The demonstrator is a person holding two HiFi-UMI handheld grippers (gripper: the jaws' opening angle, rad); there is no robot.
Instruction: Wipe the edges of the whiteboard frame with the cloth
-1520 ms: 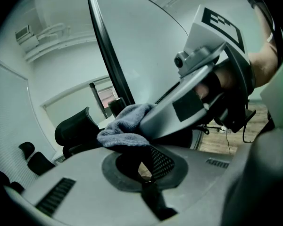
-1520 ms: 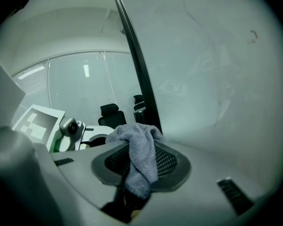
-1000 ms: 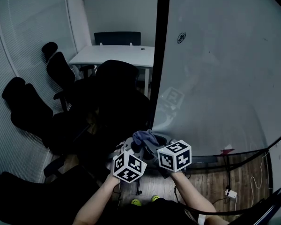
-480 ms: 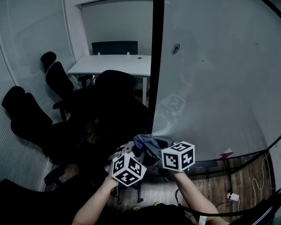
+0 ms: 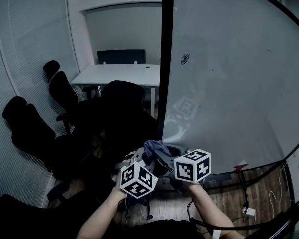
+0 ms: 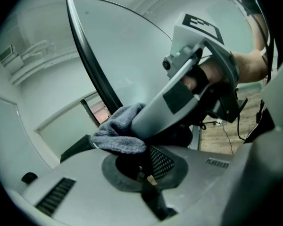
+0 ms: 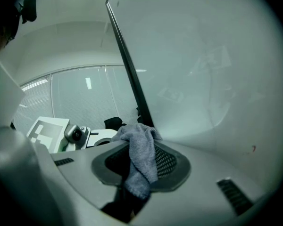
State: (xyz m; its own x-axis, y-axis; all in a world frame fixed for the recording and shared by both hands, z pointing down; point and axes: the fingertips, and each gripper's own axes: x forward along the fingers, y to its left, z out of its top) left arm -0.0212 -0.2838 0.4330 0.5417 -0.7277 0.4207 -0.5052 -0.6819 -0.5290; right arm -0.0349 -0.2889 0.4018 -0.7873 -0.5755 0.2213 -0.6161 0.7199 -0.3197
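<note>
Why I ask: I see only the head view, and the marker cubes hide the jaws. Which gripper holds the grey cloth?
Observer: The right gripper: the grey woven cloth hangs clamped between its jaws.
Operator: Is the left one on it too?
Observer: The left gripper has the cloth bunched at its jaw tips; whether it grips, I cannot tell.
Operator: Touching the frame?
Observer: The whiteboard's black frame edge rises right behind the cloth; contact unclear.

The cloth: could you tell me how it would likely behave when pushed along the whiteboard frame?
Probably floppy: the cloth droops in soft folds from the right gripper. Likely light, since it bunches without pulling taut. Its napped weave should drag rather than slip on the frame, so it may crumple unless pressed flat.
</note>
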